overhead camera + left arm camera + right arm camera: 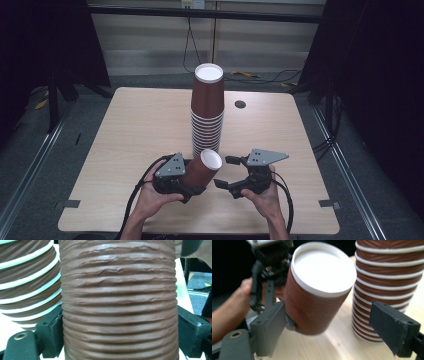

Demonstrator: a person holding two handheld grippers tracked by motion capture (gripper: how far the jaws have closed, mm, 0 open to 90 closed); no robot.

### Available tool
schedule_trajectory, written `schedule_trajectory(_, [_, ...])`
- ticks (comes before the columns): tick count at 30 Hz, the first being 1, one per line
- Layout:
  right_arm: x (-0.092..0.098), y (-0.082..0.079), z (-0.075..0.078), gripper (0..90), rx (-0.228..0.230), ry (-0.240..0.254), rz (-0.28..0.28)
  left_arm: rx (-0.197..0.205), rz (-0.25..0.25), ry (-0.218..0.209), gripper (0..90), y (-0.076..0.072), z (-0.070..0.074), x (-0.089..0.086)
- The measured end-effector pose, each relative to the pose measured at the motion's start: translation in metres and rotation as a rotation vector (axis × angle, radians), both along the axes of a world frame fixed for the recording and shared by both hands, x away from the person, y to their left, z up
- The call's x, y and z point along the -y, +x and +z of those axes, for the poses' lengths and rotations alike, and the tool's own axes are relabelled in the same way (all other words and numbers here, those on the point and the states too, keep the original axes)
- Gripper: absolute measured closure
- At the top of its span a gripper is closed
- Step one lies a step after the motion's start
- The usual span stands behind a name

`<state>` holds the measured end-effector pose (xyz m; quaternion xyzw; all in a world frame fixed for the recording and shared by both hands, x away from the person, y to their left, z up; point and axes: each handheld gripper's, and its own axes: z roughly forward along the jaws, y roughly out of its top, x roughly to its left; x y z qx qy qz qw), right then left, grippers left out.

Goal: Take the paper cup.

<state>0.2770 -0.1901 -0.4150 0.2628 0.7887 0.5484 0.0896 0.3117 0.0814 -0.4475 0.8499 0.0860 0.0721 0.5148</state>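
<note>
Cups dominate this tabletop scene. A person works at a pale wooden table (130,130) with a two-jaw gripper in each hand. The left gripper (192,186) has its jaws narrowed onto a single brown paper cup (202,169), one black pad pressed against each side of the ribbed wall. The cup lies tilted between the jaws, its white closed base pointing away from the hand and up toward the right. In the left gripper view the corrugated wall of the cup (120,302) stands between both pads, with the tall stack of cups (27,285) just beside it, past the left pad.

The right gripper (226,172) stands with its jaws wide apart and nothing between the pads. In the right gripper view, the held cup (319,290) sits just ahead of its left jaw, near or touching it, while the stack (387,287) rises ahead of the right jaw.

The stack (206,112), upside down with white rims showing in rings, stands on the table just beyond both sets of jaws.

The cup is probably very light and easily crushed: thin paper, though the ribbed sleeve should give the pads good friction. A gentle hold across the middle of the wall, or nearer the stiffer base or rolled rim, seems safest.
</note>
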Motion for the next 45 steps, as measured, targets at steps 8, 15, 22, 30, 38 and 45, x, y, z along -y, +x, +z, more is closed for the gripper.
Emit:
schedule_trajectory(8, [0.0,0.002,-0.002,16.5,-0.016,-0.066,0.018,0.003,0.003,0.084,13.4,0.002,0.006,-0.001])
schedule_trajectory(15, [0.001,0.005,-0.001,16.6,-0.021,-0.108,0.022,0.024,0.0,0.12,13.6,0.003,0.007,-0.001])
schedule_trajectory(22, [0.001,0.006,-0.002,17.4,-0.037,-0.158,0.043,0.043,-0.033,0.2,13.8,0.001,0.008,0.011])
schedule_trajectory(30, [-0.001,0.011,-0.005,13.7,-0.071,-0.262,0.092,0.029,-0.07,0.274,14.3,0.003,0.006,0.016])
schedule_trajectory(38, [-0.008,0.017,-0.006,20.4,-0.102,-0.311,0.131,0.054,-0.069,0.347,14.4,0.005,0.014,0.02])
schedule_trajectory(45, [-0.008,0.023,-0.008,21.9,-0.126,-0.33,0.134,0.057,-0.086,0.416,14.3,0.007,0.011,0.023])
